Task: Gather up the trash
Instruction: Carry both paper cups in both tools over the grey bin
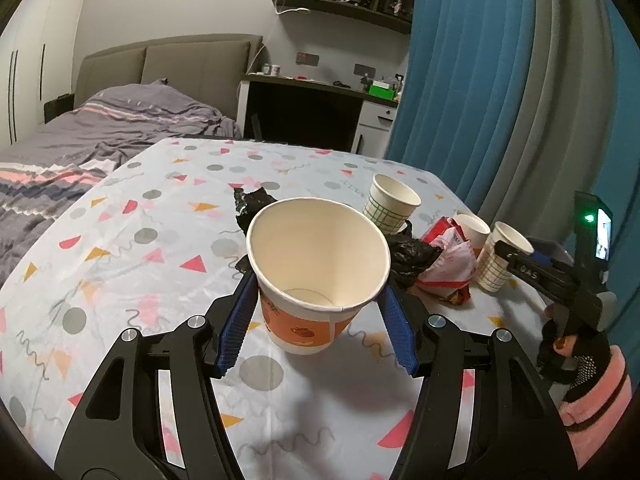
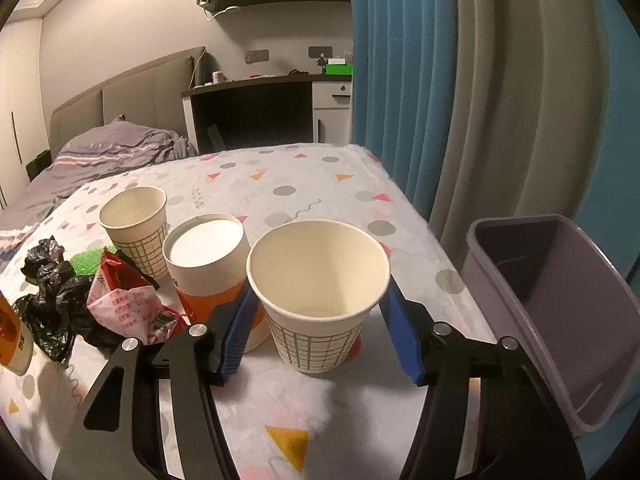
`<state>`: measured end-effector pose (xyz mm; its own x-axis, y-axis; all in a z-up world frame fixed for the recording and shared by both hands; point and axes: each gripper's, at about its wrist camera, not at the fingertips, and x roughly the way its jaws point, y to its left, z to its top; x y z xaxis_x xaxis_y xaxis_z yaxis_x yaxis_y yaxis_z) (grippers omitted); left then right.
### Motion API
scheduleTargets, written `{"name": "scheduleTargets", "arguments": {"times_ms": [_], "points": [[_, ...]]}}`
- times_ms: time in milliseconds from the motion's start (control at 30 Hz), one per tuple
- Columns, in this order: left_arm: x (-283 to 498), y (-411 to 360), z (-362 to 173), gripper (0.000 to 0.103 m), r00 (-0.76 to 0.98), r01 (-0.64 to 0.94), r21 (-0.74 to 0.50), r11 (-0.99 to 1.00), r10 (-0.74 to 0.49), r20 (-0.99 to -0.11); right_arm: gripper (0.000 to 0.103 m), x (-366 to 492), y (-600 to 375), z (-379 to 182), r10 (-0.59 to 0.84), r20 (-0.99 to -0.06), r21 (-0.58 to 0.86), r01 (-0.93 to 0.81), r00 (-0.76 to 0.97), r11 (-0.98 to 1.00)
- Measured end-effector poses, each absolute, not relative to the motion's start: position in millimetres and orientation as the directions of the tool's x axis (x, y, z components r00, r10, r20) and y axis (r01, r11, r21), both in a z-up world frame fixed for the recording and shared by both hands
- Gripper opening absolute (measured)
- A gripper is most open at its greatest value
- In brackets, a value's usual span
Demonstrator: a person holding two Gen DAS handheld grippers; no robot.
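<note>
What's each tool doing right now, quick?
Left tool: closed on the orange paper cup.
Right tool: closed on a grid-pattern paper cup.

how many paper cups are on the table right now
4: an orange-print cup between the left jaws, a grid cup between the right jaws, another orange cup beside it, a grid cup behind.

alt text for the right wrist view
The right tongs grip a grid-patterned paper cup above a patterned tablecloth. A purple bin waits at right; more cups, a black bag and wrappers lie left.
</note>
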<state>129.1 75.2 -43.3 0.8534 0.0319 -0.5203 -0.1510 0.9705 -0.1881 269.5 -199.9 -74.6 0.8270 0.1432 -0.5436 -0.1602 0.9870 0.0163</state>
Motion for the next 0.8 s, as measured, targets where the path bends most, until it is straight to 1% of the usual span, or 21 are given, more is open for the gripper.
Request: {"name": "scheduleTargets", "arguments": {"times_ms": [300,800], "points": [[116.0,70.7,-38.1,0.06,0.863,-0.144,-0.206,0.968,0.021,-0.504,0.059,227.1,-219.6,-56.5,0.151,-0.486,0.051,-0.145,0.861,0.988],[88.5,59.4,-21.4,0.06,0.893,-0.088,-0.215,0.973,-0.019,-0.45,0.059,162.8,-216.9,-32.1,0.216,-0.414,0.074,-0.204,0.884,0.976]]}}
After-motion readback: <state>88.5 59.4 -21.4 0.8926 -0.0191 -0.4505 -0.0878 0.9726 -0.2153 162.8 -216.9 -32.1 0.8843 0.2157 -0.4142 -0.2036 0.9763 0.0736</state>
